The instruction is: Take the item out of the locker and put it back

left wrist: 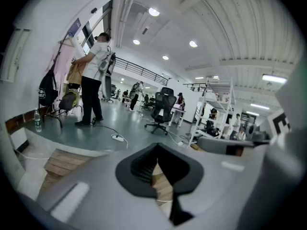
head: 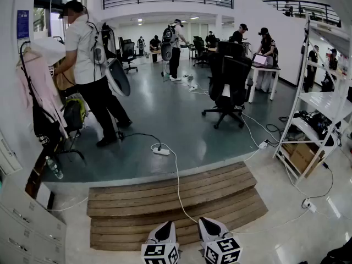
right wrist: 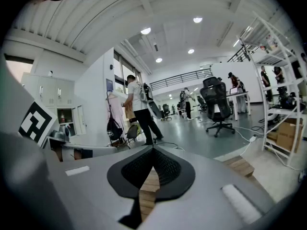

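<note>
left gripper (head: 165, 226) closed, empty | right gripper (head: 206, 223) closed, empty | locker (right wrist: 48, 97) well apart at left

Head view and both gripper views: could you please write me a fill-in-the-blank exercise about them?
The left gripper and the right gripper are above the ____ steps.
Both grippers' fingers are ____, holding nothing.
The person in the white shirt stands at the head view's ____ side.
Missing words: wooden; shut; left.

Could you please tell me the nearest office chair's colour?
That office chair is black, clearest in the head view.
</note>
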